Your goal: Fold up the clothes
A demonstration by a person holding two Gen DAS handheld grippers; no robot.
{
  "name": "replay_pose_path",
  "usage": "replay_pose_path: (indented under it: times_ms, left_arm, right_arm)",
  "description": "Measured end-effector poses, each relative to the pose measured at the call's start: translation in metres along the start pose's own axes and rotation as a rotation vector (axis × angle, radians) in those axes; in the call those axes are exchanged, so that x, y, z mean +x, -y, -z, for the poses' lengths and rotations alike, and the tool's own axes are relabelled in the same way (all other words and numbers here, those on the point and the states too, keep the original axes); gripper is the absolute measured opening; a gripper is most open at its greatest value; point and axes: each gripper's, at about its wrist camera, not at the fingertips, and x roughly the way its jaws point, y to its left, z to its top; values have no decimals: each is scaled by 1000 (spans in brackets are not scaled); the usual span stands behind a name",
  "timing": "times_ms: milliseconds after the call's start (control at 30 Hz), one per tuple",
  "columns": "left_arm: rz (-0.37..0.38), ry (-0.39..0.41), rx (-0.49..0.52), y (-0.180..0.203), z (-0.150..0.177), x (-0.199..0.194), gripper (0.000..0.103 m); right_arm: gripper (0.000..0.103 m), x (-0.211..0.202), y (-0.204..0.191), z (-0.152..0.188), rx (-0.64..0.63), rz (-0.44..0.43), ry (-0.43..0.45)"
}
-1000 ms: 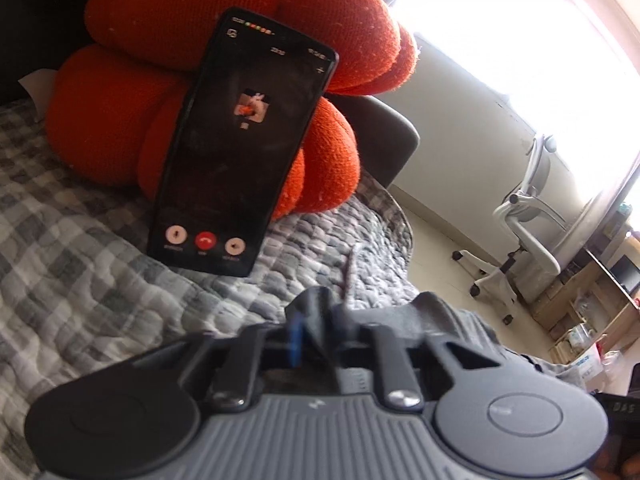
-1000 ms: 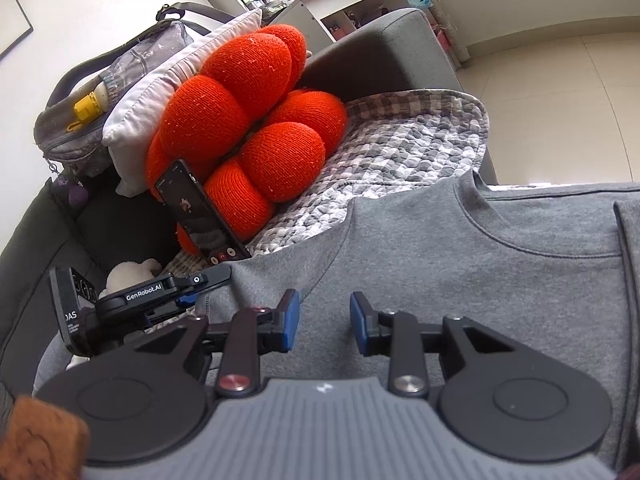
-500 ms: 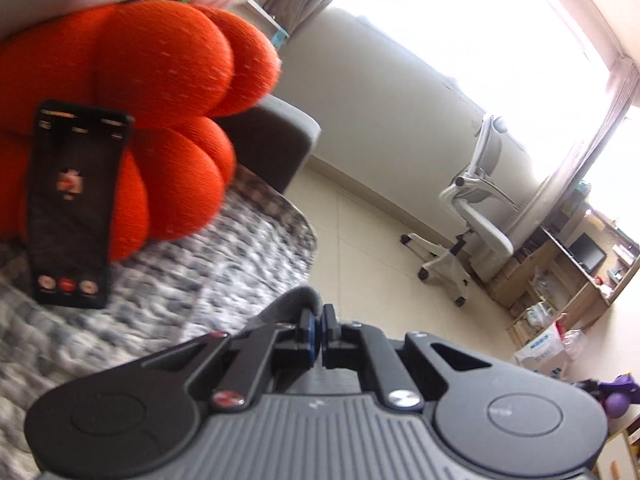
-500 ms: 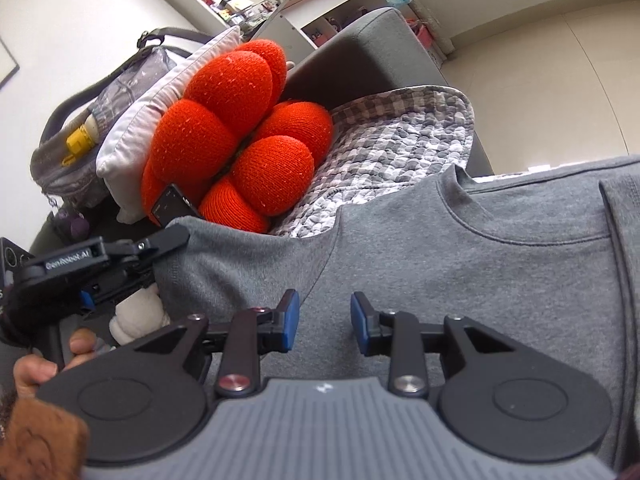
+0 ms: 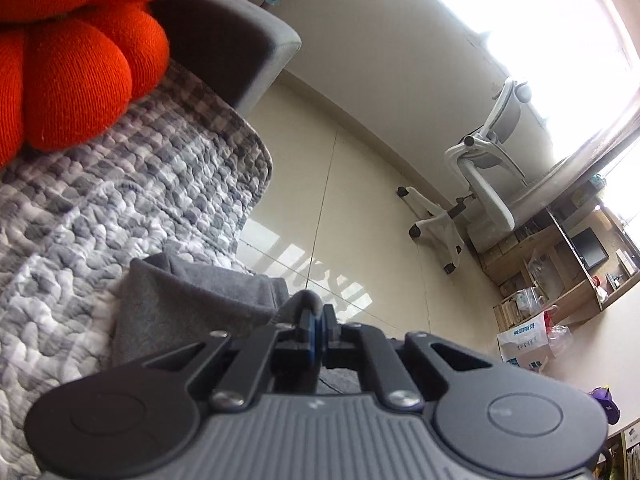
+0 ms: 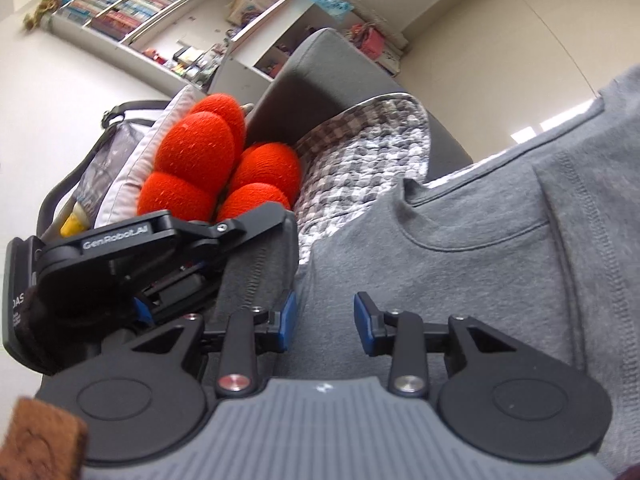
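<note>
A grey sweatshirt [image 6: 460, 248] lies spread on the checked quilt [image 6: 360, 160] of a sofa, neckline toward the cushions. My left gripper [image 5: 314, 326] is shut on a fold of the sweatshirt [image 5: 192, 300] and holds it lifted over the garment. From the right wrist view the left gripper [image 6: 168, 264] sits at the left with the grey cloth hanging from it. My right gripper [image 6: 326, 320] is open and empty, just above the sweatshirt's chest.
An orange knot cushion [image 6: 216, 168] leans on the sofa back, with a white pillow and a grey bag [image 6: 96, 160] behind it. Past the sofa edge lie tiled floor [image 5: 360, 200], a white office chair [image 5: 480, 184] and wooden shelves [image 5: 568, 264].
My left gripper has swung right and across with the grey cloth, so the phone has left its view. My right gripper stays open and has tilted over the sweatshirt.
</note>
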Motion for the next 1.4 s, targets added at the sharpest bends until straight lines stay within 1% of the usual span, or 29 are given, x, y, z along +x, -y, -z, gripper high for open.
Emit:
replay_pose_path:
  times_ms: [100,167,233,300,333,367,400,500,633,667,767,867,1067,1200,1267,1400]
  left_arm:
    - [-6,-36,-26,-1,3,12,4]
    - [-5,-51,-38,-3,4,15,5]
    - [2,-48,-34,-3,7,13,11]
    - [9,-35,-21,-1,9,7,20]
    - [14,-27,-12,0,9,4,23]
    - [21,-18,5,2,9,1,31]
    - [29,-11,20,4,9,-2,36]
    - [47,-13,46,8,10,-9,44]
    - [56,-16,71,11,14,-16,47]
    - [58,-15,78,11,15,-18,50]
    - [71,-10,130,16,19,-24,61]
    - [80,-8,176,23,20,-28,62]
    - [24,16,226,21,30,-41,62]
    - [-33,19,272,16,44,-54,60]
    - [-79,11,325,16,55,-60,60]
    - [-207,-10,492,29,82,-64,60]
  right_arm:
    - [38,-3,5,-3,29,0,9]
    - [41,-5,7,-4,40,-4,14]
    - [43,-7,9,-6,52,-9,20]
    - [43,-9,12,-8,63,-13,26]
    - [43,-10,13,-9,69,-15,28]
    - [43,-11,14,-10,75,-18,31]
    - [43,-12,14,-10,77,-17,33]
    - [43,-13,15,-11,83,-13,38]
    - [43,-14,17,-13,91,-7,45]
    - [43,-14,18,-13,93,-6,47]
    - [43,-15,19,-14,99,-2,52]
    - [43,-16,20,-16,105,2,57]
    - [43,-15,18,-15,76,12,57]
    - [43,-12,19,-14,84,-30,37]
    - [42,-11,19,-14,102,-58,15]
    - [43,-12,10,-12,57,-27,13]
